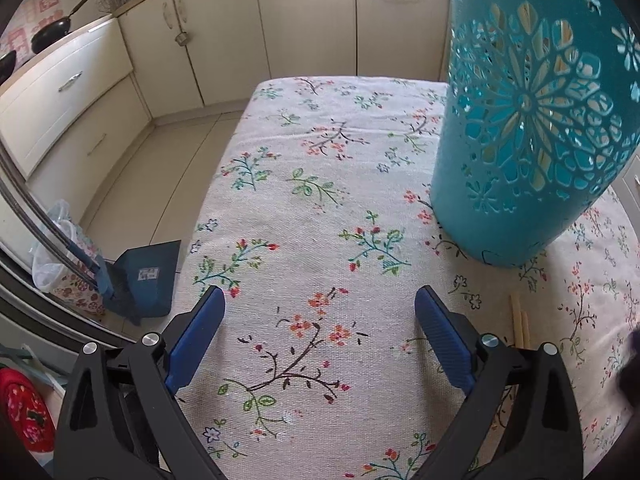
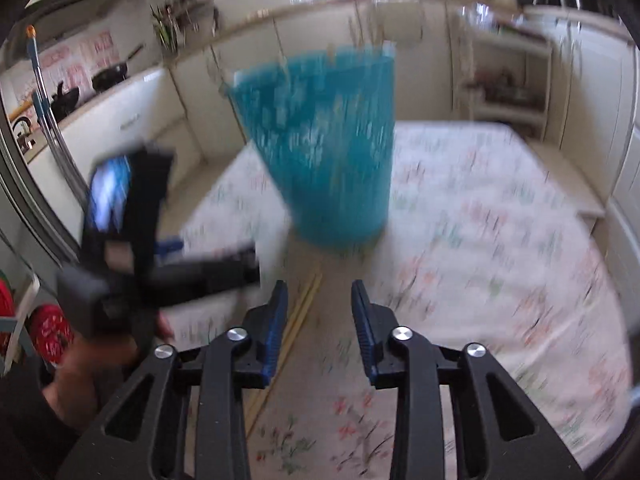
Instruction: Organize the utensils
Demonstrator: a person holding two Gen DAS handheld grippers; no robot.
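Pale wood, thin and long: a pair of chopsticks (image 2: 298, 320) lies flat on the bench, side by side and touching or nearly so, just left of the right gripper (image 2: 320, 300) and running away from it toward the foot of the holder. The right gripper's blue ribbed fingers (image 2: 276, 328) stand partly spread with nothing between them; the sticks pass just outside the left one. In the left wrist view the ends of the chopsticks (image 1: 519, 322) show just right of the left gripper (image 1: 320, 300), whose fingers (image 1: 198, 336) are spread wide over bare cloth and hold nothing.

The sticks look light, stiff and smooth, so they will likely roll or slip apart under a careless pinch. A hold across both at once, somewhere near the middle of their length, seems safest; lying low on soft cloth, they leave little to get under, and the ribbed pads should help.

The bench wears a woven tablecloth (image 1: 320, 208), off-white with printed sprigs in red, green and blue, matte and slightly coarse.

Farther on stands the holder (image 1: 532, 140), a tall teal tub, apparently plastic, pierced with a lacy flower pattern; pale sticks show through the cut-outs. In the right wrist view the holder (image 2: 328, 152) is blurred. Cream cabinets (image 1: 304, 20) close the background.
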